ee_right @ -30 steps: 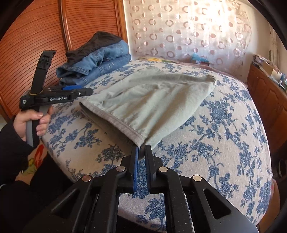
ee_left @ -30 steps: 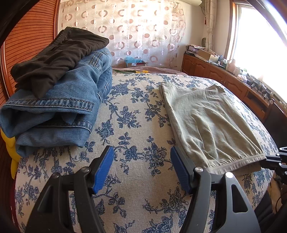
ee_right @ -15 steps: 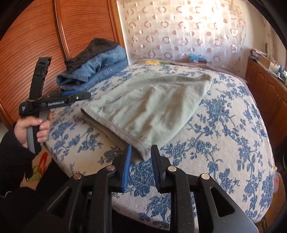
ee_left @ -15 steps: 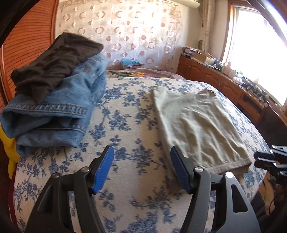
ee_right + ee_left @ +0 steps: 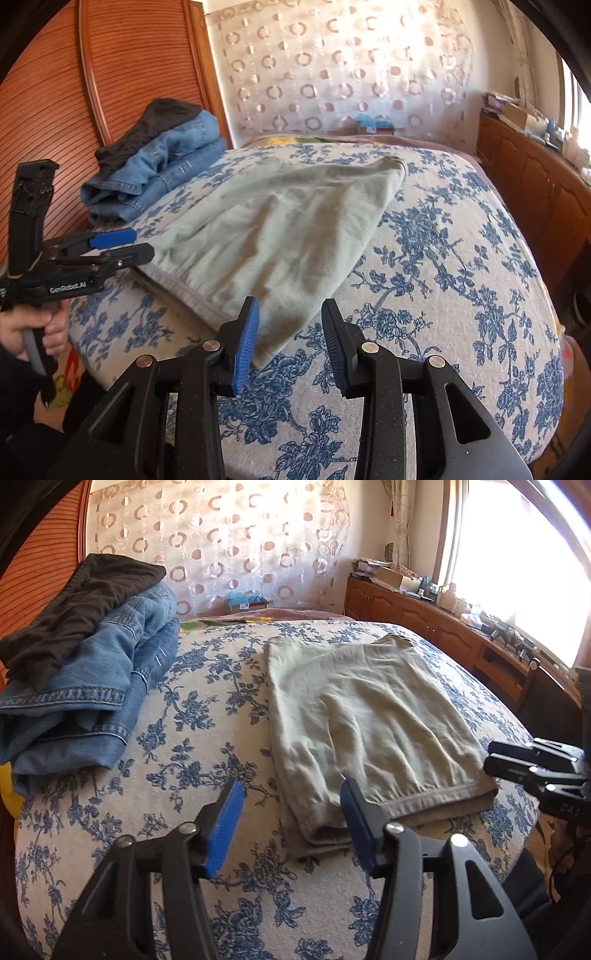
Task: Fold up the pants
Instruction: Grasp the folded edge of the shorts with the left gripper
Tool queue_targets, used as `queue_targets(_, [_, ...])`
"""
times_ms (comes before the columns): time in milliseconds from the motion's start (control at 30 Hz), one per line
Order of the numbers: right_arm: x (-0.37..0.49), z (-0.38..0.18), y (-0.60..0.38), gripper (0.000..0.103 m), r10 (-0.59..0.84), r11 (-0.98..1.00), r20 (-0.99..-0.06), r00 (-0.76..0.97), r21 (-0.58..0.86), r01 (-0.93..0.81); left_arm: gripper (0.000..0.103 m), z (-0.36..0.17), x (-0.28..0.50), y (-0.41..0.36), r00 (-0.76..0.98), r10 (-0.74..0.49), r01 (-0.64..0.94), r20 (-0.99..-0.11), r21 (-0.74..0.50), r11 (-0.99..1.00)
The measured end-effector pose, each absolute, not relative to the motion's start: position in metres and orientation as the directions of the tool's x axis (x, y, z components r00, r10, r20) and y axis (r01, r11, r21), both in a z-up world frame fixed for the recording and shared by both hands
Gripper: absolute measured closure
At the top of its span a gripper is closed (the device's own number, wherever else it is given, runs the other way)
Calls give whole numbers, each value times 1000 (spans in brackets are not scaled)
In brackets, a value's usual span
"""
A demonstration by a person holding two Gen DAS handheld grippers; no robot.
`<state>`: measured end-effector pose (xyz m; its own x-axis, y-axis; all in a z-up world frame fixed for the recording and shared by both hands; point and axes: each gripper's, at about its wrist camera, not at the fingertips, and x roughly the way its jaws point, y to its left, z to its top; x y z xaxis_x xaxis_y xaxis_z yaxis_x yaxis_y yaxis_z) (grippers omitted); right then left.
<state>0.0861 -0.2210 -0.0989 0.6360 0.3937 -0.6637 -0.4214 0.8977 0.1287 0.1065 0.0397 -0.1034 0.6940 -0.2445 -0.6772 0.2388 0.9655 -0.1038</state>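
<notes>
The pale olive pants [image 5: 365, 716] lie folded flat on the floral bed cover, and also show in the right wrist view [image 5: 280, 229]. My left gripper [image 5: 290, 808] is open and empty, its jaws straddling the near left corner of the pants just above it. It also shows in the right wrist view [image 5: 122, 243]. My right gripper [image 5: 290, 332] is open and empty, just in front of the pants' near right corner. It also shows in the left wrist view [image 5: 495, 757] at the pants' hem.
A pile of folded blue jeans [image 5: 92, 686] with a dark garment [image 5: 85, 609] on top sits at the bed's left, by the wooden headboard [image 5: 66, 92]. A wooden cabinet [image 5: 532, 177] with clutter runs along the right wall. The floral bed cover [image 5: 461, 258] spreads right of the pants.
My right gripper has opened and let go of the pants' corner, which now lies on the bed. My left gripper has shifted right, over the pants' left corner.
</notes>
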Motion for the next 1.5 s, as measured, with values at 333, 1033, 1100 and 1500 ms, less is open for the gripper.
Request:
queue_targets(333, [82, -112, -214, 68, 394, 894, -693, 604, 135, -428, 64, -111, 107, 30, 666, -231, 239, -709, -90, 967])
queue_targets(1033, [70, -115, -203, 67, 426, 875, -689, 586, 148, -462, 79, -116, 99, 28, 672, -251, 249, -697, -106, 963])
queue_targets(1100, [69, -115, -204, 67, 429, 874, -687, 587, 149, -463, 80, -116, 98, 26, 673, -254, 252, -695, -106, 962])
queue_targets(1500, [70, -113, -207, 90, 451, 862, -677, 582, 162, -480, 95, -114, 95, 25, 670, -272, 270, -691, -115, 956])
